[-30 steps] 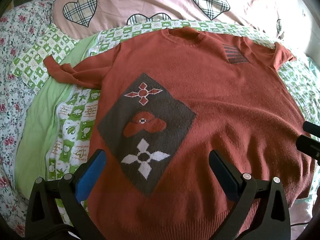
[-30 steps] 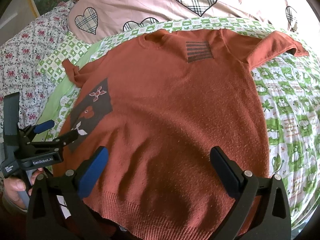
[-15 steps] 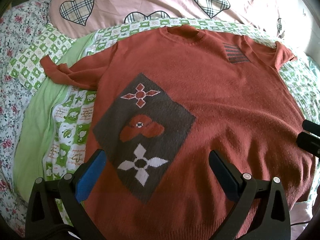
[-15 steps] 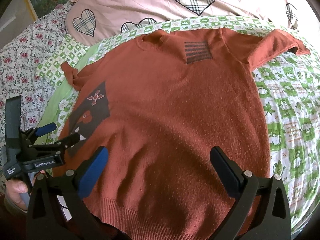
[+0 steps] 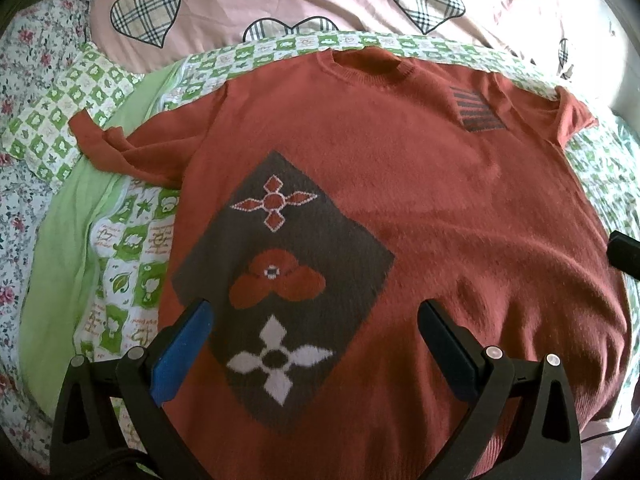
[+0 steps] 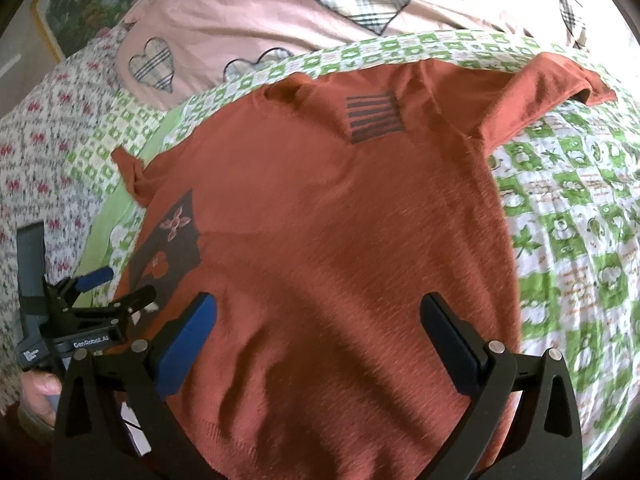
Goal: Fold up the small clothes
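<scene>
A rust-red knit sweater lies flat, front up, on the bed, neck at the far side; it also shows in the right wrist view. It has a dark diamond patch with flowers and a striped patch. My left gripper is open and empty, hovering over the patch near the hem. My right gripper is open and empty over the sweater's lower middle. The left gripper shows at the left of the right wrist view.
The sweater rests on a green-and-white checked blanket. A pink cover with plaid hearts lies beyond the neck. Floral bedding is to the left. The sleeves stick out on both sides.
Both grippers have moved forward and lower over the sweater, which looms larger. Both stay open and nothing was taken hold of.
</scene>
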A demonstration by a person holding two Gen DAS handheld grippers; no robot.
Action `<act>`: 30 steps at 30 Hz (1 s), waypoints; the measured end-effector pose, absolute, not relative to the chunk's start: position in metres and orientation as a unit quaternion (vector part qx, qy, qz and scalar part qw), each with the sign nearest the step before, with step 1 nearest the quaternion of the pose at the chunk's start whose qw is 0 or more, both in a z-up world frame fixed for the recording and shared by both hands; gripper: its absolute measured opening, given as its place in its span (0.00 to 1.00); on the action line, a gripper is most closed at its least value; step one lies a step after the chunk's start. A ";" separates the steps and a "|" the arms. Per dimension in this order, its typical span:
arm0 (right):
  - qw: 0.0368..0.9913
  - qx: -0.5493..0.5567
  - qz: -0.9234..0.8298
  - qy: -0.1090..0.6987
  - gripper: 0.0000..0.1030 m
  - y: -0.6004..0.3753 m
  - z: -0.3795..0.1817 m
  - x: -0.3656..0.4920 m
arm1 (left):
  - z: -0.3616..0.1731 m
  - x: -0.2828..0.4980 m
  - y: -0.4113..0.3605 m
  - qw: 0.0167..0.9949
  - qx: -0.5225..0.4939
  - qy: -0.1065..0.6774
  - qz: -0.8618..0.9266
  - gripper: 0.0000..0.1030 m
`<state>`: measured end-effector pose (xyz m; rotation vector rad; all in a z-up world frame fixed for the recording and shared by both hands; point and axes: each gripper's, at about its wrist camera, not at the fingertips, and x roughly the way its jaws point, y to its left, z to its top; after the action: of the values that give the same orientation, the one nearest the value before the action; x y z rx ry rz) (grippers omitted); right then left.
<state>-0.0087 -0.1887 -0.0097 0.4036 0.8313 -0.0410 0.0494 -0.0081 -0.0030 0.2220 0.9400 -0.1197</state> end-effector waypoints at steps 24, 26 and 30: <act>0.852 0.346 -0.270 0.287 0.60 -0.537 -0.010 0.016 | 0.013 0.153 -0.019 0.887 0.065 0.454 -0.047 0.99; 0.842 0.359 -0.299 0.269 0.55 -0.574 -0.017 0.020 | 0.005 0.158 -0.021 0.883 0.067 0.463 -0.044 0.99; 0.817 0.390 -0.334 0.264 0.53 -0.629 -0.042 0.033 | -0.010 0.164 -0.025 0.875 0.081 0.476 -0.035 0.99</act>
<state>0.0334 -0.6293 -0.0424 0.8311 0.5627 -0.7114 0.1641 -0.0248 -0.0104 0.1700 0.9946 -0.0731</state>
